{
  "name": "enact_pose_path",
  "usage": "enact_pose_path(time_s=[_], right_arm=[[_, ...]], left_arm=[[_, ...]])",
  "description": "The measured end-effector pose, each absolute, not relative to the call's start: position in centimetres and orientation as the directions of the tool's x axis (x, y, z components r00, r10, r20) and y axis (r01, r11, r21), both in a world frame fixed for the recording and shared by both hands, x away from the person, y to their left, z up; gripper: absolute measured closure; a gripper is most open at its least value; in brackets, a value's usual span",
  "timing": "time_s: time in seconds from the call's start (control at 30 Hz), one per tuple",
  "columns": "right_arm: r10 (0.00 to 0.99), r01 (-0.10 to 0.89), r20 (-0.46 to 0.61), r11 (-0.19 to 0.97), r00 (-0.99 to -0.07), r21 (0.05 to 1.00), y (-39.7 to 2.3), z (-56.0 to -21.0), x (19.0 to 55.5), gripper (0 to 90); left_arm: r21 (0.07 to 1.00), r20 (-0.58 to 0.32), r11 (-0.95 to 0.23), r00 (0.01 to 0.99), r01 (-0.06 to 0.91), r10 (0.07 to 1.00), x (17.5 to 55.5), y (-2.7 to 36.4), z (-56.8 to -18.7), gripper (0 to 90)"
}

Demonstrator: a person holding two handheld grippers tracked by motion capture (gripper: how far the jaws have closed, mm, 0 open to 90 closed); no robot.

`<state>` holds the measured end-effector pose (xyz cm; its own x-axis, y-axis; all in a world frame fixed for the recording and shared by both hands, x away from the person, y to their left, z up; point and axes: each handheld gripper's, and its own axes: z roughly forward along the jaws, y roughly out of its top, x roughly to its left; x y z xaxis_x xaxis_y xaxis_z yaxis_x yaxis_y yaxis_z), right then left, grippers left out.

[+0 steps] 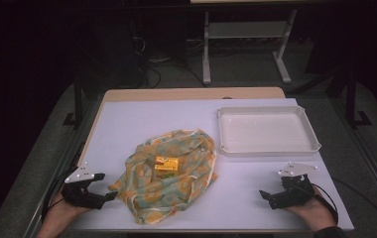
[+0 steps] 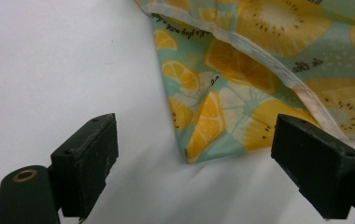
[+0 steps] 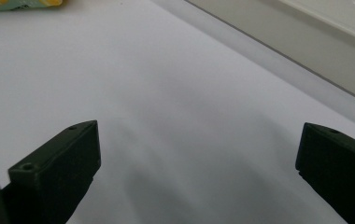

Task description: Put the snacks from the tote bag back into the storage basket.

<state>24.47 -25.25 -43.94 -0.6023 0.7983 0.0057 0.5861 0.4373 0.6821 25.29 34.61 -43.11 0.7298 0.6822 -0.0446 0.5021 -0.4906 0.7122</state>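
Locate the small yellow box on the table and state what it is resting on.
In the high view, the small yellow box sits left of centre on the table, on top of the crumpled fruit-print cloth, with the white tray to its upper right.

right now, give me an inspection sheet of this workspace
surface: white sheet over a wooden table, flat.
job's things: crumpled fruit-print cloth with a small yellow box on it.
clutter: white tray at the far right, nothing seen inside.
grippers: left gripper open, jaws either side of the cloth's corner, not touching; right gripper open over the bare sheet.
cables: one trails from the right gripper; more on the floor behind.
surroundings: dark room, white table frame beyond.
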Motion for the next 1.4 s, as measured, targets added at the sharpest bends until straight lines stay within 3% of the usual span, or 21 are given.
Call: enact_pose_path(time_s=[0.13, 0.47, 1.07, 1.4], right_arm=[[0.794, 0.579, 0.004, 0.439, -0.607, 0.687, -25.3, -43.9, 24.4, 0.0], [0.799, 0.586, 0.0, 0.441, -0.602, 0.68, -25.2, -43.8, 24.4, 0.0], [0.795, 0.58, -0.009, 0.45, -0.607, 0.679, -25.0, -43.8, 24.4, 0.0], [0.79, 0.579, -0.007, 0.455, -0.613, 0.677, -25.0, -43.9, 24.3, 0.0]], left_arm=[[0.711, -0.034, -0.5, 0.735, 0.494, 0.678, 25.3, 34.7, -42.8, 16.3], [0.74, -0.061, -0.47, 0.745, 0.481, 0.665, 25.0, 34.3, -41.2, 30.4], [0.761, -0.076, -0.465, 0.775, 0.452, 0.627, 25.5, 33.0, -38.6, 39.7], [0.775, -0.11, -0.451, 0.797, 0.443, 0.594, 25.6, 32.0, -36.6, 66.8]])
